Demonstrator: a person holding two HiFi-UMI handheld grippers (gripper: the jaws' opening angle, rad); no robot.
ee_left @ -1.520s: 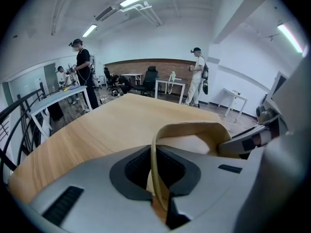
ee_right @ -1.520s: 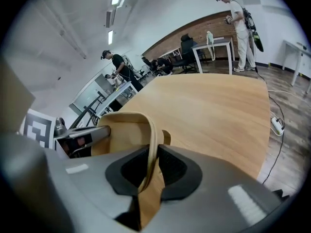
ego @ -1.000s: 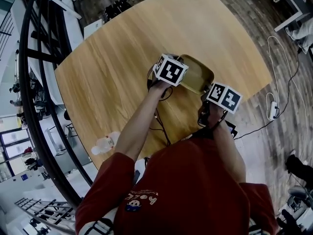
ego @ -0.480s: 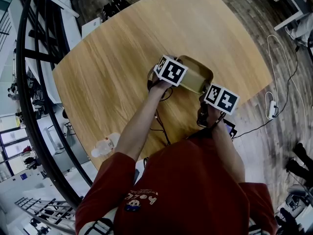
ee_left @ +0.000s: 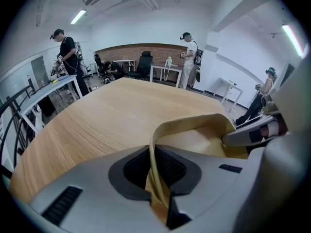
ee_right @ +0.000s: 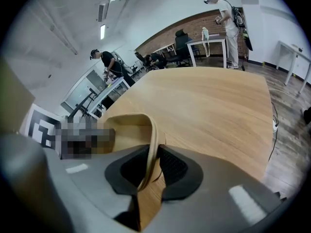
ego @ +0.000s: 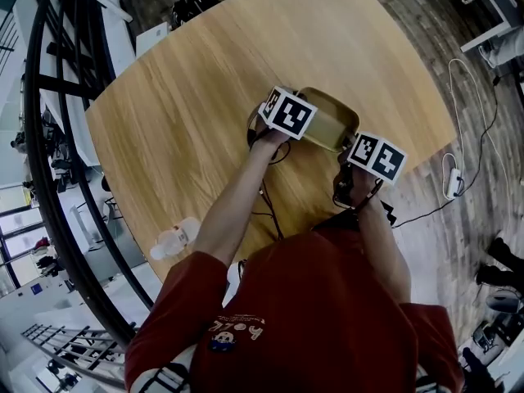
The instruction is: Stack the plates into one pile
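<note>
An olive-yellow rectangular plate (ego: 332,123) lies near the table's right front edge, with a gripper at each end. My left gripper (ego: 288,113) has the plate's (ee_left: 204,130) upturned rim between its pads (ee_left: 170,165). Those jaws have just been opening, and the pads still look pressed on the rim. My right gripper (ego: 375,155) straddles the opposite rim (ee_right: 129,125). Its jaws have just been closing, but the rim leans on one pad (ee_right: 131,171) and a gap shows beside the other. In the head view the marker cubes hide both sets of fingertips.
The round wooden table (ego: 205,97) carries a plastic water bottle (ego: 174,240) at its near-left edge. A black railing (ego: 57,137) curves past on the left. White cables and a charger (ego: 454,178) lie on the floor at the right. People stand at desks beyond the table.
</note>
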